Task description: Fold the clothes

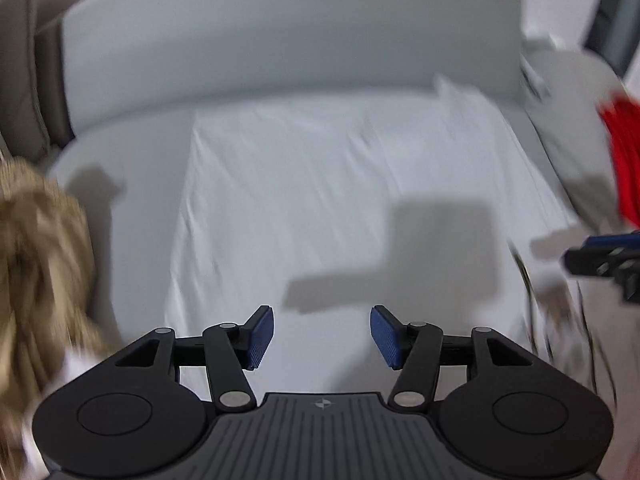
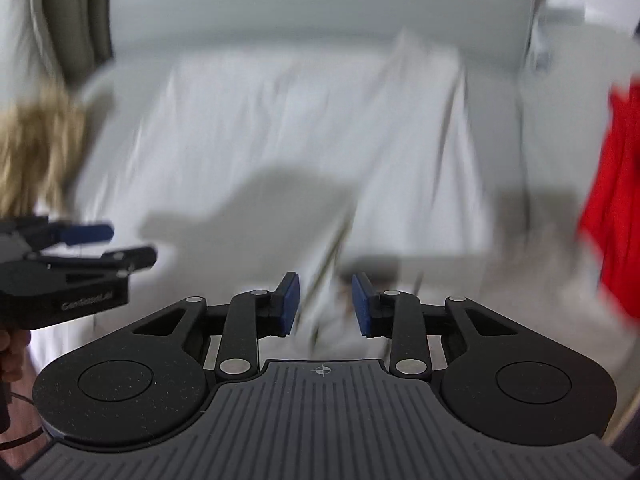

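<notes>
Open passage: the flat white sheet [image 1: 320, 200] fills the centre of the left wrist view, bare ahead of the fingers. Obstacles: a tan garment heap [image 1: 36, 280] at the left edge, red cloth [image 1: 624, 160] at the right edge, and the other gripper [image 1: 604, 256] entering at mid right. A padded backrest [image 1: 280, 40] closes the upper frame.

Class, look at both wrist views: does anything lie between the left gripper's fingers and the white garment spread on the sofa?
Nothing visible does. The left gripper is open and empty directly above the white garment; the tan clothes and red garment lie off to either side.
</notes>
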`<state>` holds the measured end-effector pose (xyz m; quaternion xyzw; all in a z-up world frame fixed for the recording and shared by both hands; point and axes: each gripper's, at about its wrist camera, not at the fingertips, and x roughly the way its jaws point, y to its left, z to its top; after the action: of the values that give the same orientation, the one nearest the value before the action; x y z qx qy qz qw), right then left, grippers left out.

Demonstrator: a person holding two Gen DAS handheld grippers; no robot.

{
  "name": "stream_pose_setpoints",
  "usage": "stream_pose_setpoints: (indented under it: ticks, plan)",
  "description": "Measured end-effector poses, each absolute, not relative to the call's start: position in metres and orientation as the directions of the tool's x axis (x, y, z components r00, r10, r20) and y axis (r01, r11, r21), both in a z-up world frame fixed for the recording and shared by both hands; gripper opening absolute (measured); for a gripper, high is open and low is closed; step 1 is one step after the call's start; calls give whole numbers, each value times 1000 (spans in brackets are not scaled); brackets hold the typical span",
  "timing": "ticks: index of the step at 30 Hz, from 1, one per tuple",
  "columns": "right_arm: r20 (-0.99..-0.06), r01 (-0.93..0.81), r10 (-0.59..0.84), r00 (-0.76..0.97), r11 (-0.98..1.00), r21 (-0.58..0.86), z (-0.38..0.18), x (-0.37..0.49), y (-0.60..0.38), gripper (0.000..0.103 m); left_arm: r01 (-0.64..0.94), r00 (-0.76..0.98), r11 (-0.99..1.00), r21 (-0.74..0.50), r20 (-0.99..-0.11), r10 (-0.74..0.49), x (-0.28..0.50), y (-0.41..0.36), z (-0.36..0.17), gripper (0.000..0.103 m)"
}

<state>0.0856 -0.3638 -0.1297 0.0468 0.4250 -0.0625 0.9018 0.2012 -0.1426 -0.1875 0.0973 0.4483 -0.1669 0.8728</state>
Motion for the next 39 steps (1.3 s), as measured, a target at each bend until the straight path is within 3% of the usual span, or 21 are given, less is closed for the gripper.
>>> stream_pose_setpoints:
  ticks: [4,6,12,21,22,23,24,25,26,30,33,36,39]
  plan:
    - [-723,180,-118,681,984,9,-114,141,-403,36,295,602,955,34,-783,-158,279,-136,-186,58]
    - [-723,238,-148,675,971,23,-124,180,-437,36,242,631,968,63,-768,-108,312,-131,-193,69]
    - [-719,322,-191,669,945,49,-159,236,-499,36,176,655,979,102,-754,-39,381,-122,-227,70]
    - [-716,354,-214,665,934,49,-207,301,-545,45,281,660,955,99,-742,-117,413,-133,-256,76]
    - [-710,341,-215,671,939,39,-209,304,-546,45,308,664,946,99,-735,-139,412,-133,-255,73]
    - [-704,329,-215,677,944,28,-212,308,-546,45,336,667,937,100,-727,-161,410,-134,-255,59]
    - [-705,303,-200,680,953,22,-214,313,-546,42,363,669,926,101,-720,-184,409,-134,-254,35]
    - [-714,271,-176,678,962,19,-215,316,-546,29,399,675,909,123,-711,-200,405,-137,-252,15]
    - [-722,238,-152,675,971,17,-216,320,-545,11,423,671,897,130,-710,-214,403,-139,-251,5]
    - [-714,138,-200,671,980,-145,-209,319,-524,4,374,748,911,174,-637,-185,387,-135,-234,5]
    - [-611,192,-295,735,954,-230,-201,307,-519,3,326,793,919,223,-594,-138,382,-132,-229,5]
    - [-585,223,-355,729,932,-287,-215,308,-516,3,292,789,918,270,-611,-71,385,-135,-242,7]
    - [-628,228,-388,675,919,-322,-239,319,-509,4,258,785,918,300,-619,-19,385,-142,-245,8]
